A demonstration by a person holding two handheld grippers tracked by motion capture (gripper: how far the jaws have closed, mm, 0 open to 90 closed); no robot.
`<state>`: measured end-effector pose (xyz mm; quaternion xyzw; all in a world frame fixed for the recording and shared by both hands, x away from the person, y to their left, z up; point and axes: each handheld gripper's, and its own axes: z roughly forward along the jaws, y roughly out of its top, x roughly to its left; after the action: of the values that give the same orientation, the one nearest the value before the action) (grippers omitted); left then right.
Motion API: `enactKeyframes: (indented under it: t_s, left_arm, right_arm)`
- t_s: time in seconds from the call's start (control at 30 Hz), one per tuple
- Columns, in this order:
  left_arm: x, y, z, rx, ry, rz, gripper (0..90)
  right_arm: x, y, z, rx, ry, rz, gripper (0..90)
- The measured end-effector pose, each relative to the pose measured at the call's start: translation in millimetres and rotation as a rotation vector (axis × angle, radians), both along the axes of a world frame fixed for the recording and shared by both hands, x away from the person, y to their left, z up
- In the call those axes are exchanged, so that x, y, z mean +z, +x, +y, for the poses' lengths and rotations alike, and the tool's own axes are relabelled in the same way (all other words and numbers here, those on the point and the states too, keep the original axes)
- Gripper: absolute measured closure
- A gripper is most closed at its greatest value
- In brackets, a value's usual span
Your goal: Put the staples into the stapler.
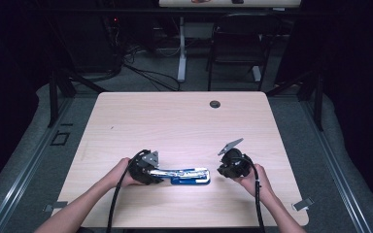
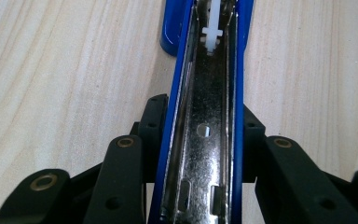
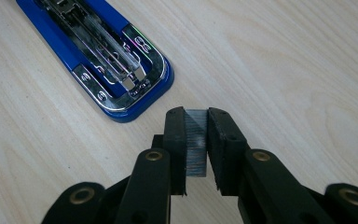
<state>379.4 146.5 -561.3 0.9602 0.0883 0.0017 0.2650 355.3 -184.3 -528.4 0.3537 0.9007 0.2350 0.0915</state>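
I see the opened stapler (image 1: pixel 187 175) lying on the bench (image 1: pixel 175 121) near its front edge. My left hand-held gripper (image 1: pixel 156 174) clamps the stapler's left end. My right hand-held gripper (image 1: pixel 222 171), just right of the stapler, holds a strip of staples (image 3: pixel 196 142). A chair (image 1: pixel 238 39) stands behind the bench.

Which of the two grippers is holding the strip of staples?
The right gripper: its jaws pinch a grey strip of staples just short of the blue stapler. The left gripper instead clamps the stapler's opened top arm.
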Motion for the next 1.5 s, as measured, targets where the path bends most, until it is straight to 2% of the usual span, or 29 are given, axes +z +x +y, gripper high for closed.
enactKeyframes:
  t_s: [0.33, 0.4, 0.67, 1.0, 1.27, 1.33, 1.5]
  left_arm:
    - [0.3, -0.5, -0.2, 0.000, 0.006, -0.008, 64.4]
    - [0.8, -0.1, 0.3, -0.010, 0.006, 0.009, 64.4]
    - [1.0, -0.2, -0.4, -0.008, 0.009, 0.006, 64.3]
    - [0.9, 1.0, -0.2, -0.020, 0.007, 0.011, 64.4]
    - [0.9, 0.9, -0.4, -0.020, 0.005, 0.012, 64.5]
    - [0.9, 0.9, -0.4, -0.021, 0.006, 0.011, 64.5]
    - [1.0, 1.1, -0.4, -0.023, 0.008, 0.009, 64.5]
  right_arm:
    - [3.1, 6.9, 2.3, 0.017, 0.013, -0.026, 78.5]
    - [5.0, 7.9, 1.3, 0.021, 0.023, -0.026, 78.5]
    - [12.7, 12.8, -0.4, 0.057, 0.048, -0.053, 78.5]
    - [21.2, 21.0, 1.1, 0.172, 0.091, -0.049, 78.6]
    - [31.1, 26.2, 14.4, 0.256, 0.098, -0.039, 78.6]
    - [33.7, 27.8, 21.6, 0.299, 0.102, -0.043, 78.6]
    - [35.1, 29.1, 31.7, 0.339, 0.097, -0.027, 78.6]
